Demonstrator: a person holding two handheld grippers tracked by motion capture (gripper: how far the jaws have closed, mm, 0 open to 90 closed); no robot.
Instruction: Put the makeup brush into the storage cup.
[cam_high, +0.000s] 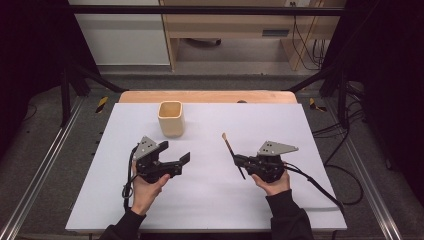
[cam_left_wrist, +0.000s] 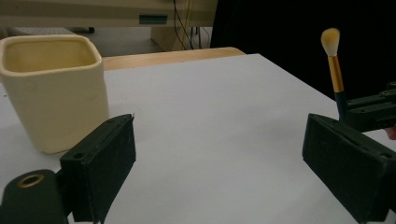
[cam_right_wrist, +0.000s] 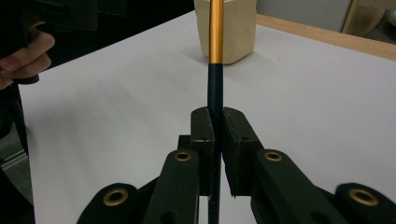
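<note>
A cream square cup (cam_high: 171, 118) stands upright near the table's far edge; it also appears at the left (cam_left_wrist: 51, 88) and far off behind the brush (cam_right_wrist: 236, 30). A makeup brush (cam_high: 233, 155) with a dark handle, gold ferrule and pale bristles is held upright, tilted a little, above the table. My right gripper (cam_right_wrist: 215, 121) is shut on the brush's dark handle (cam_right_wrist: 215, 88). The brush tip (cam_left_wrist: 330, 39) shows at the right. My left gripper (cam_high: 175, 152) is open, jaws wide apart with nothing between them, just in front of the cup (cam_left_wrist: 219, 154).
A white sheet (cam_high: 210, 200) covers the table, with a wooden edge (cam_high: 205, 96) at the far side. Black frame posts and cables (cam_high: 345, 130) stand around the table. The person's hands (cam_high: 145, 192) hold both grippers from the near side.
</note>
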